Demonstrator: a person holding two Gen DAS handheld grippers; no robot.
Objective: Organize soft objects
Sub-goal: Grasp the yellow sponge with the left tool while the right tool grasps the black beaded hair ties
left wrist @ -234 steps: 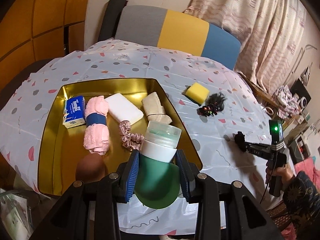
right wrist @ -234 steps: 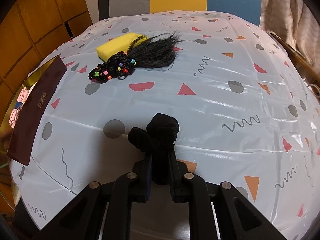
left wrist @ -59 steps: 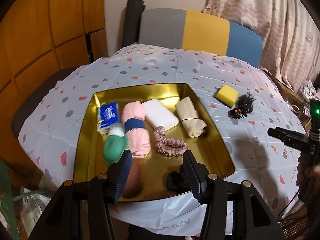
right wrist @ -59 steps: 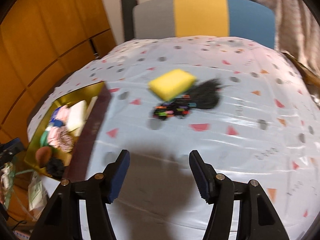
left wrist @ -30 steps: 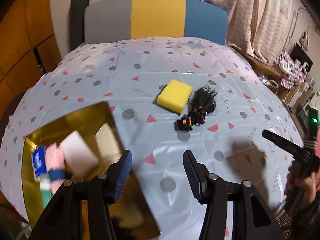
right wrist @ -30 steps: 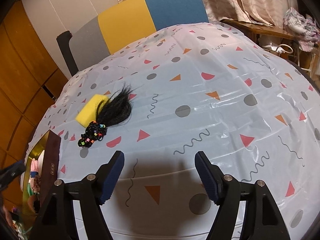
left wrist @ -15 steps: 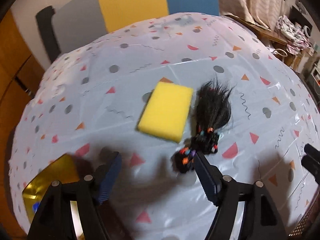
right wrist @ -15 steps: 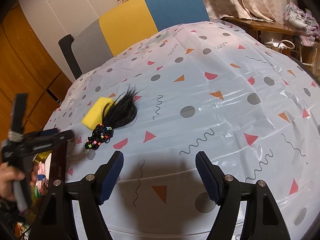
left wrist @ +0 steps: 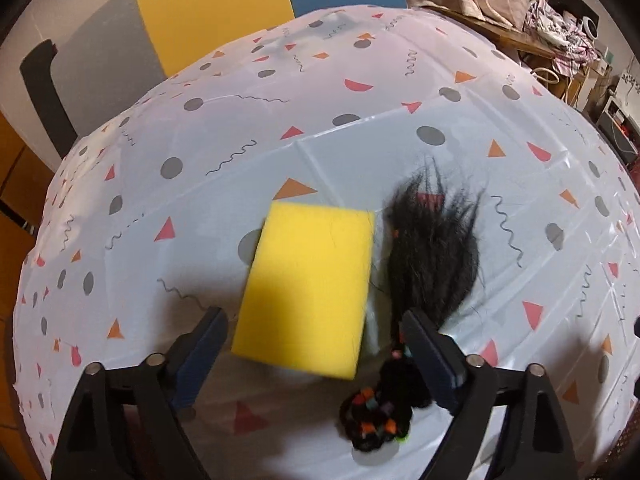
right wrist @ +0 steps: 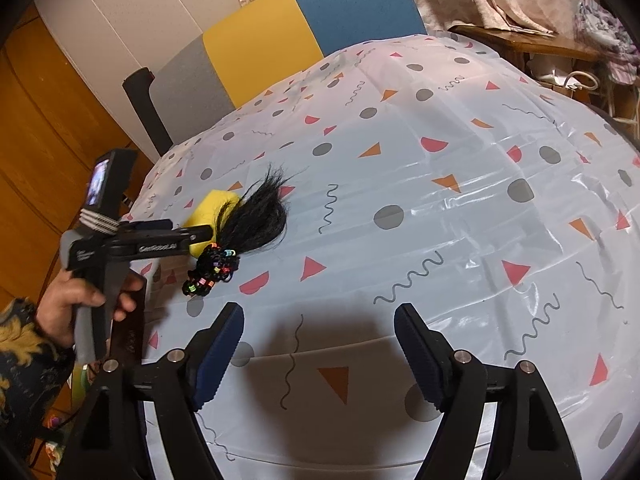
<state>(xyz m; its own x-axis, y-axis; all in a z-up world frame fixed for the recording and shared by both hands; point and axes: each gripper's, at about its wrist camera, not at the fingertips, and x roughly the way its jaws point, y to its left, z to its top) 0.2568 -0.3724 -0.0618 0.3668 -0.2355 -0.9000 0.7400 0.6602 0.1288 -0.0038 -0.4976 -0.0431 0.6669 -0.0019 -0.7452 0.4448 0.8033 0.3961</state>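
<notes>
The left tongs, jaws opening and empty, straddle the near end of the yellow sponge, its long axis running away, while the right tongs gape well apart.

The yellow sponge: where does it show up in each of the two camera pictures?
Left wrist: sponge low centre, between the open left gripper's fingers.
Right wrist: sponge left of centre, partly hidden by hair and the left gripper.
Shared landmark: black hairpiece lying beside it.
</notes>
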